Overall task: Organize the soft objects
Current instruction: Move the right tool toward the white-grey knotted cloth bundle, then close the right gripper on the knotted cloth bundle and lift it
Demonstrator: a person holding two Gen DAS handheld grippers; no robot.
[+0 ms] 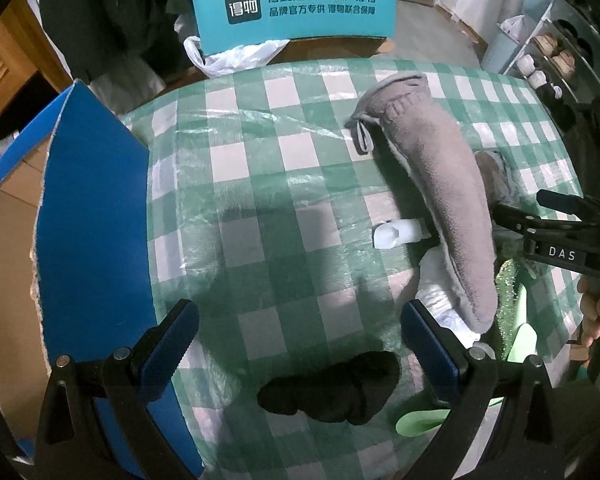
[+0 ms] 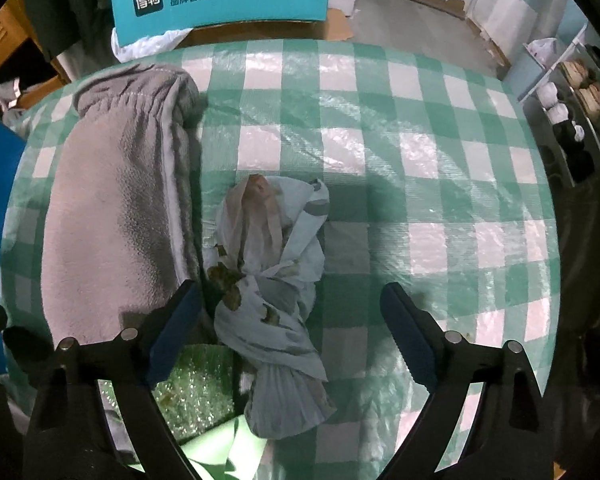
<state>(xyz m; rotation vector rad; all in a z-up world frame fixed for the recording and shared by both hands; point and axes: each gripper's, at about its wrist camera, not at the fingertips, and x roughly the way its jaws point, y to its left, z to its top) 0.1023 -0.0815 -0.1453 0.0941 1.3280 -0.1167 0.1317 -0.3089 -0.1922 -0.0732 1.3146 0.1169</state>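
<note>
Both tongs were spread wide, pinching nothing. The left gripper [image 1: 296,344] hung above the black sock [image 1: 332,390]; the knotted pale cloth [image 2: 272,292] sat between the right gripper [image 2: 296,332] fingers. Closing there could've snagged the grey fleece [image 2: 120,208] just left.

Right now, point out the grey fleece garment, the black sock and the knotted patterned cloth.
grey fleece garment [image 1: 448,200]: left wrist view, middle of its long folded body.
black sock [image 1: 332,390]: left wrist view, centre of the bundle.
knotted patterned cloth [image 2: 272,280]: right wrist view, at the knot.
</note>
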